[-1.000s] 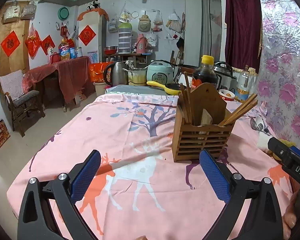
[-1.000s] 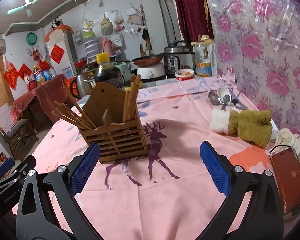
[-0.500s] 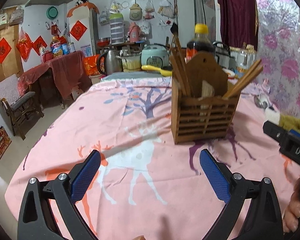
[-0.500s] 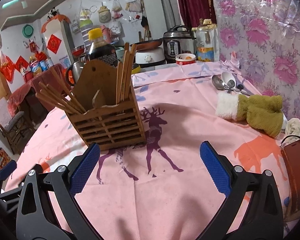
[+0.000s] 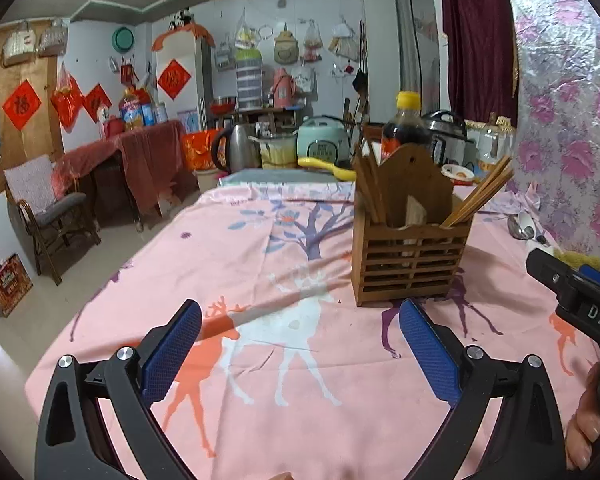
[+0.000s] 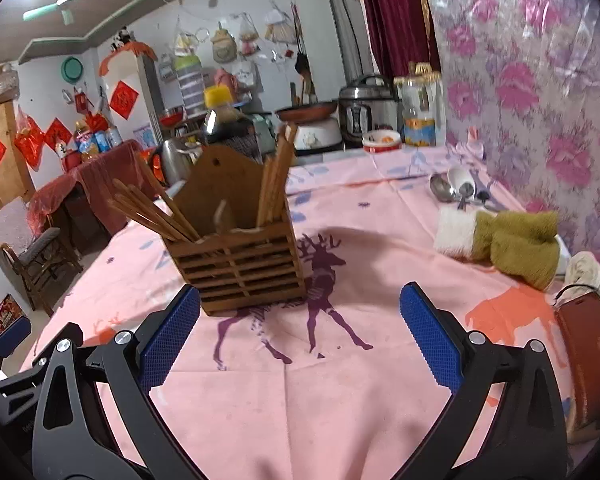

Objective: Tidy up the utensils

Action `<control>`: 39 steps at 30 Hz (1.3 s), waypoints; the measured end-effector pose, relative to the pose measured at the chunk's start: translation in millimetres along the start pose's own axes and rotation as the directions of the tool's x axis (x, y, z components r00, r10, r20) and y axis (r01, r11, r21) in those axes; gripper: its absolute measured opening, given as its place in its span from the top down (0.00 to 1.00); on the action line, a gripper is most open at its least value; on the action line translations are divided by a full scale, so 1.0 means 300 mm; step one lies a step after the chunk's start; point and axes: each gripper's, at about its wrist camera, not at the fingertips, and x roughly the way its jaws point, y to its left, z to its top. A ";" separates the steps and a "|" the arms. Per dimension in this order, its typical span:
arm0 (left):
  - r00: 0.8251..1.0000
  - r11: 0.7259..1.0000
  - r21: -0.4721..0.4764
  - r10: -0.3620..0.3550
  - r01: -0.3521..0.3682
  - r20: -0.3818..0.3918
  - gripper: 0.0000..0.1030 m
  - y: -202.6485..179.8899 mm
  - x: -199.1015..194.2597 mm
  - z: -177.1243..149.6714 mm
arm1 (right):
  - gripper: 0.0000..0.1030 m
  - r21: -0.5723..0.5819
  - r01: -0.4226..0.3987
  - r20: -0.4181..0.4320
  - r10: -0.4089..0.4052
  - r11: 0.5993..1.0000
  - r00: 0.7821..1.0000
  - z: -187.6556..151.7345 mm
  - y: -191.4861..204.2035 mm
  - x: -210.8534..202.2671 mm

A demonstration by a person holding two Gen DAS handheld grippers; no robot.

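Observation:
A wooden slatted utensil holder [image 5: 410,256] [image 6: 240,264] stands upright on the pink deer-print tablecloth [image 5: 260,280], with chopsticks [image 5: 478,196] [image 6: 152,212] leaning out of its compartments. Metal and white spoons [image 6: 456,190] [image 5: 522,226] lie on the cloth near the floral wall. My left gripper [image 5: 300,344] is open and empty, just short of the holder and to its left. My right gripper [image 6: 300,332] is open and empty too, directly in front of the holder. The right gripper's black body [image 5: 572,296] shows at the right edge of the left wrist view.
A green and white cloth [image 6: 508,244] and a brown case [image 6: 592,356] lie at the right side. A dark sauce bottle [image 5: 406,128] stands behind the holder. Rice cookers [image 6: 366,110], a kettle [image 5: 236,152] and a yellow pan [image 5: 328,166] line the far end.
Both grippers have shifted slightly around the holder; the left wrist view drew back and rose a little, the right wrist view closed in on it. Both stay open and empty.

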 end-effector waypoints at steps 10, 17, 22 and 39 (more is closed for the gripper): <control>0.992 1.000 -0.001 -0.014 0.015 0.124 0.06 0.012 -0.298 0.005 | 0.07 -0.008 0.010 0.131 -0.009 1.000 0.991 -0.001 0.009 -0.303; 0.983 1.000 0.000 -0.004 0.004 0.182 0.06 0.017 -0.424 0.003 | 0.07 -0.069 0.023 0.186 -0.010 0.997 0.983 -0.014 0.034 -0.434; 0.986 1.000 -0.010 -0.016 0.018 0.164 0.06 0.025 -0.408 0.000 | 0.07 -0.061 0.013 0.170 -0.002 0.998 0.985 -0.027 0.021 -0.416; 0.987 1.000 0.013 0.001 -0.003 0.158 0.06 -0.002 -0.382 -0.012 | 0.07 -0.066 -0.009 0.178 0.020 0.998 0.984 -0.041 0.036 -0.425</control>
